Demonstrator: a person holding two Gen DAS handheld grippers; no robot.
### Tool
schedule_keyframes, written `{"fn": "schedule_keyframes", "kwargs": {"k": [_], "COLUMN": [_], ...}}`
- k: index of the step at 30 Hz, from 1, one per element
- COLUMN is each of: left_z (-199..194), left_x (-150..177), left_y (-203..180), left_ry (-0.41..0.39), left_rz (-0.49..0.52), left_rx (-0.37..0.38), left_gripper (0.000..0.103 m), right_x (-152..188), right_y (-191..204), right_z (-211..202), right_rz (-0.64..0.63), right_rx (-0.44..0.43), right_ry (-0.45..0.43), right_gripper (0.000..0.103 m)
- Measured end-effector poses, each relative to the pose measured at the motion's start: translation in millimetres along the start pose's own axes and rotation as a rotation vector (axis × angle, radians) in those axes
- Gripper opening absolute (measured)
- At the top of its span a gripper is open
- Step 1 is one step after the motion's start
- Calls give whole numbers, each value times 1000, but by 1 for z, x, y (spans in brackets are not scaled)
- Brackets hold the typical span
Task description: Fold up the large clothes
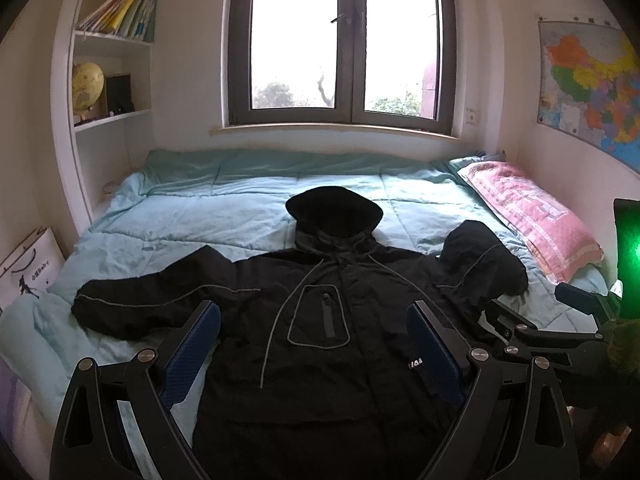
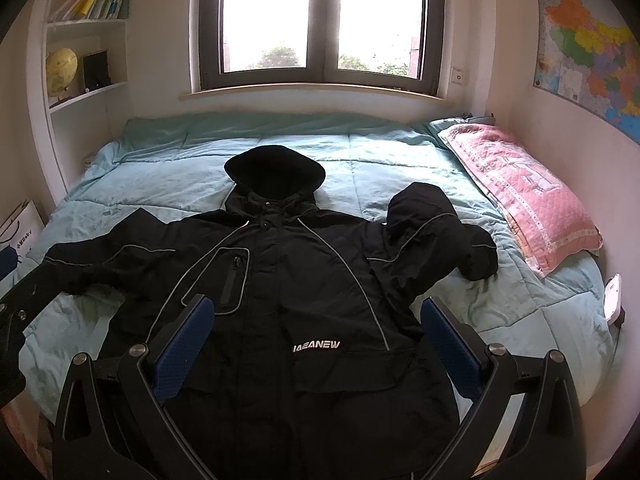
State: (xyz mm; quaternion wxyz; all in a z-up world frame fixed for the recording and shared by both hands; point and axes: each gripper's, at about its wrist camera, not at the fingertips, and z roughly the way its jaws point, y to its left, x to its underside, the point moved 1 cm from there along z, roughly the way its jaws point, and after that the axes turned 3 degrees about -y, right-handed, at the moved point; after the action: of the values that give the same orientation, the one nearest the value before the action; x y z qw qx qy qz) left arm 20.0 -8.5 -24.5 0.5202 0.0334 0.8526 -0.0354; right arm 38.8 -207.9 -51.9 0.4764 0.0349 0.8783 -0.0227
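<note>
Right wrist: jacket (image 2: 280, 280) logo whole | left wrist: partly hidden

"IAEANEW" on black jacket (image 2: 280, 300) front

A: Where does the jacket (image 2: 280, 300) lie?
B: Flat on the bed (image 2: 160, 172), hood toward the window (image 2: 320, 20).
A: And the pillow (image 2: 520, 192)?
B: To its right, along the wall. Shelves (image 2: 88, 40) stand left.

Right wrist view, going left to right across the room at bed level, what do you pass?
Paper bag → jacket's outstretched sleeve → jacket hood → bunched sleeve → pink pillow.
</note>
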Motion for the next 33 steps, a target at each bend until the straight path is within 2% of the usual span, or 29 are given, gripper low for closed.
{"fn": "schedule_keyframes", "kwargs": {"k": [6,12,22,27,31,33], "left_z": [4,15,45,82,114,138], "left_x": [1,2,5,8,0,-4], "left_y": [0,-10,-45,-69,-113,-137], "left_ry": [9,26,84,177,174,203], "left_rz": [-18,3,51,25,85,104], "left_rx": [26,15,31,78,109,153], "left_gripper": [95,94,95,95,95,95], "right_x": [2,4,10,17,22,24], "right_y": [-1,-10,-39,-74,-128,-163], "right_z": [3,9,31,50,68,79], "right_rz": [2,23,71,130,187,231], "right_rx": [2,-3,-22,-20,1,-5], "right_ry": [4,17,48,68,54,49], "right_gripper": [103,103,103,103,103,103]}}
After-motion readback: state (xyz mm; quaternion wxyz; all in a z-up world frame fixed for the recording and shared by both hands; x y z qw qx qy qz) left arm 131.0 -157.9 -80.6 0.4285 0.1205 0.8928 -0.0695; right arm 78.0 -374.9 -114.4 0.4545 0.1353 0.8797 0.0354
